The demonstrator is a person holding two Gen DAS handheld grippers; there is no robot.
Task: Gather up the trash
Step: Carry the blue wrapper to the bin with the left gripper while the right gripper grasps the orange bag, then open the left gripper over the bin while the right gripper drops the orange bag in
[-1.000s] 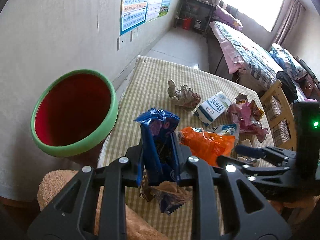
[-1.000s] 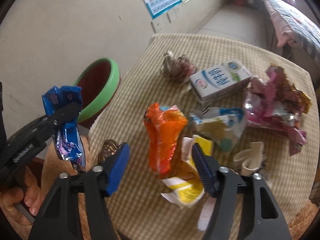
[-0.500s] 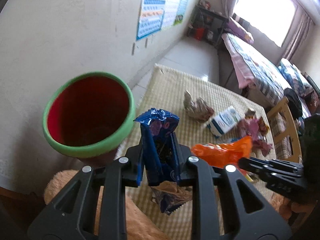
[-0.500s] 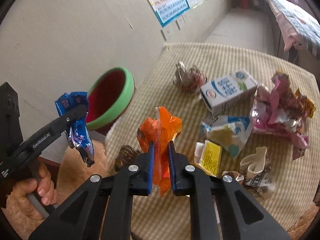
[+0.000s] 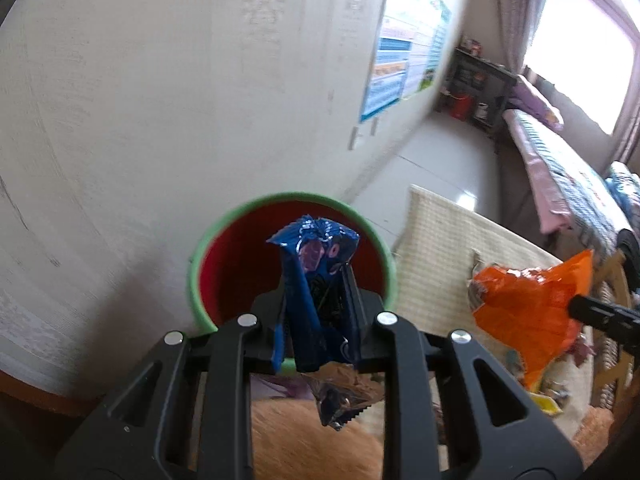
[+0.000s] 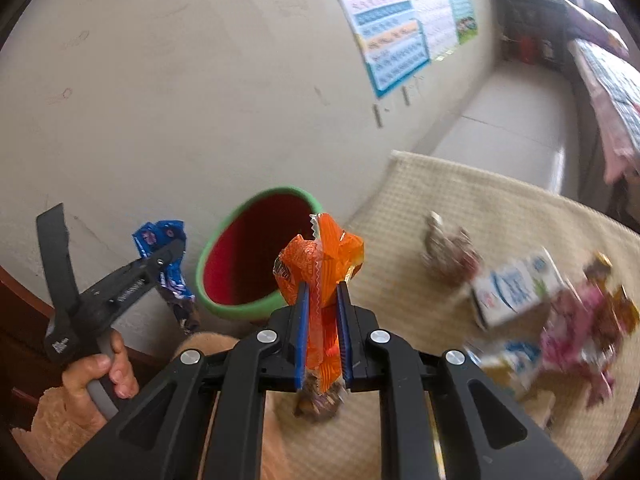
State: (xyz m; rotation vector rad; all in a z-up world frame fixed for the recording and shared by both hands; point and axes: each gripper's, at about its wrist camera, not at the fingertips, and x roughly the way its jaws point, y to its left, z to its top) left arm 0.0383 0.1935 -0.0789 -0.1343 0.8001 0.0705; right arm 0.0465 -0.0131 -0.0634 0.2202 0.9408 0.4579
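Landmark: red bin with green rim (image 5: 294,264), standing by the wall at the left end of the checked table (image 6: 500,216).

Left wrist view, left to right: the bin's lower rim is hidden behind the left gripper (image 5: 316,308), which is clamped narrow on a blue wrapper (image 5: 314,264). The wrapper's crumpled top shows in front of the bin's red inside; whether it is above the opening or just short of it can't be told. Its torn tail hangs below the jaws over something tan and furry, blurred. Right of the bin, the orange wrapper (image 5: 528,312) is pinched by a black finger tip coming in from the right edge; the rest of that gripper is cut off. Table beyond is mostly blocked.

Right wrist view, left to right: a hand (image 6: 100,372) left of the bin squeezes the left gripper's handle, blue wrapper held just beside the bin's rim, outside it. The right gripper (image 6: 324,320) is closed tight on the orange wrapper, which stands up between the blue pads and covers part of the bin's near rim. A dark brown wrapper below the jaws is half hidden. Right of the bin, on the table and motion-blurred: a brown crumpled wrapper (image 6: 450,254), a white and blue carton (image 6: 516,290), a pink wrapper heap (image 6: 580,332). Print unreadable; the far-right pieces are cut off.
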